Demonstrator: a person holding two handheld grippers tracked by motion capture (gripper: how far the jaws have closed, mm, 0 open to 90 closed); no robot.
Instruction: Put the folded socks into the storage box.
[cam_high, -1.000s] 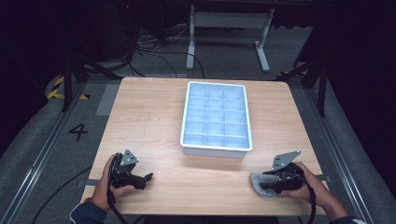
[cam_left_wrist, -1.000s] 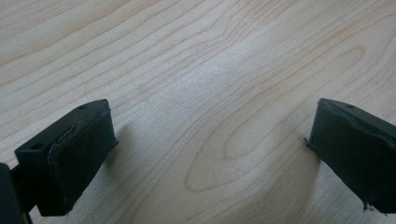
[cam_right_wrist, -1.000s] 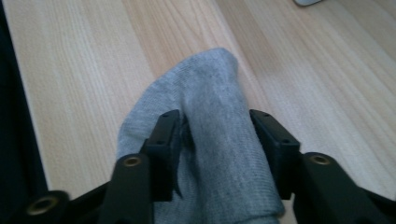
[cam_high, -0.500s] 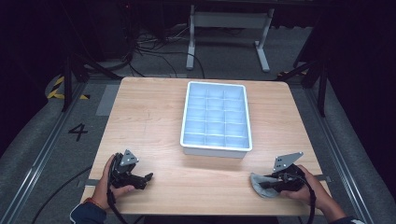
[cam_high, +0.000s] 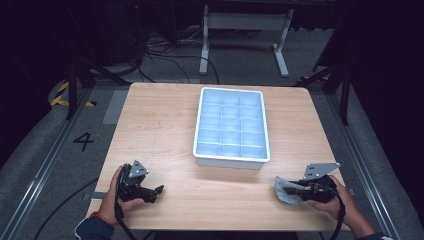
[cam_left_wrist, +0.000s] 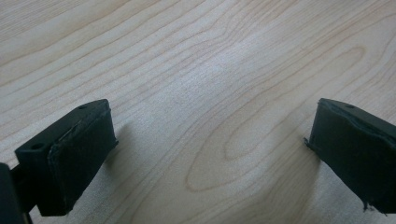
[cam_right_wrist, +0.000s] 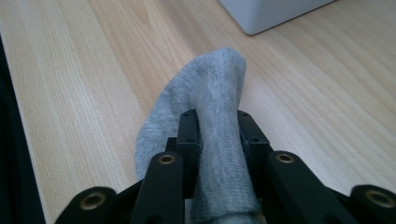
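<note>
Grey sock (cam_right_wrist: 205, 121) lies at the near right corner of the table (cam_high: 170, 125), well short of the white tray (cam_high: 231, 159). Right gripper (cam_right_wrist: 215, 140) has just been closing on it; its fingers (cam_right_wrist: 187, 140) now pinch a raised fold of the sock between them, the toe end sticking out ahead and resting on the wood.

Step in hand looks like the pick-up. To do it well: keep the pinch firm and lift straight up before heading for the tray, since the loose toe will likely drag or snag on the rim. The grip sits near mid-sock, so both ends may droop; clear the tray wall with room to spare.

Left gripper (cam_high: 141, 186) rests on the table at the near left corner, fingers (cam_left_wrist: 70, 154) spread wide with bare wood between them, well apart from the sock.

Table is pale wood grain, smooth. Tray sits mid-table, split into many small compartments, which look empty. Around it a dark room: grey floor with a painted "4" (cam_high: 83, 141), cables (cam_high: 165, 55), a metal stand (cam_high: 245, 22) behind.
</note>
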